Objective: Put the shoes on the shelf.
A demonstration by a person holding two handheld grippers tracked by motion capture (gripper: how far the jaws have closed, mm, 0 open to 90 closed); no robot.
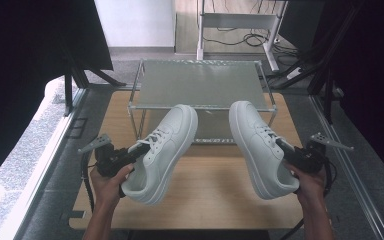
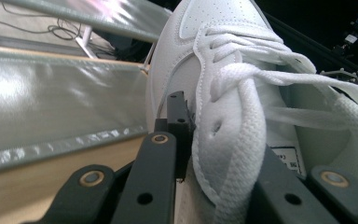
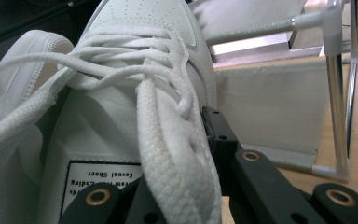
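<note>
Two white sneakers up off the tabletop (image 1: 205, 200), one per tool. Left tool (image 1: 139, 148) clamped on the laced upper edge of the left sneaker (image 1: 162, 150); left gripper view shows one jaw outside the eyelet flap, the other inside the opening. Left hand (image 1: 109, 182) low at the near-left, forearm angled in, sneaker toe pointing up and away toward the wire rack (image 1: 200, 82). Right tool (image 1: 286, 149) closed the same way on the right sneaker (image 1: 260, 147), right hand (image 1: 310, 185) mirrored at near-right. Both toes sit just at the rack's front rail, touching or not I can't tell. Sneakers well apart, bare wood between them. Rack's top shelf bare. Tabletop edges close outside each hand.
</note>
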